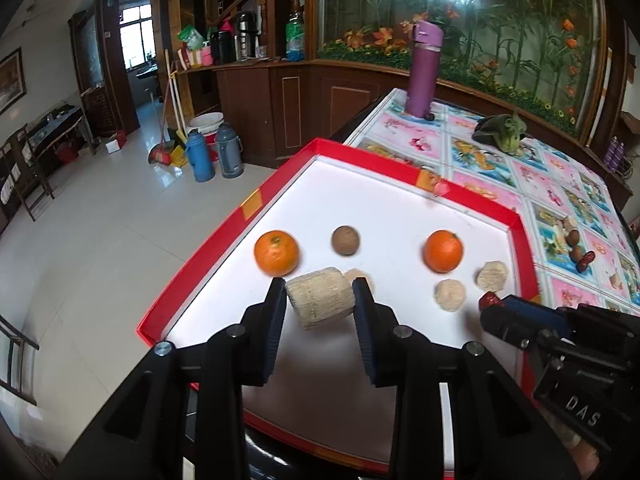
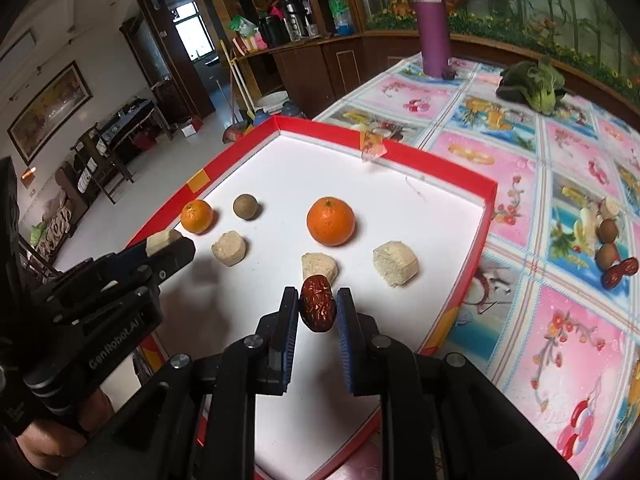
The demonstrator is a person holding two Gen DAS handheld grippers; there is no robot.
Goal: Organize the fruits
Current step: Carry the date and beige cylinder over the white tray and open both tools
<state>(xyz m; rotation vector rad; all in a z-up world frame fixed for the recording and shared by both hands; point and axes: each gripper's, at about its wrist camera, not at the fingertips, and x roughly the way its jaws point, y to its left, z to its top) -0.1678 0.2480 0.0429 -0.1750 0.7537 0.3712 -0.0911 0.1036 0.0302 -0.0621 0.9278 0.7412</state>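
Observation:
A red-rimmed white tray holds two oranges, a brown longan and several pale beige chunks. My left gripper is shut on a beige chunk above the tray's near left part; it also shows in the right wrist view. My right gripper is shut on a red date above the tray, near the chunks and an orange. It also shows in the left wrist view.
On the patterned tablecloth right of the tray lie longans and red dates. A purple bottle and a leafy green vegetable stand at the far side. The table edge drops to the floor left of the tray.

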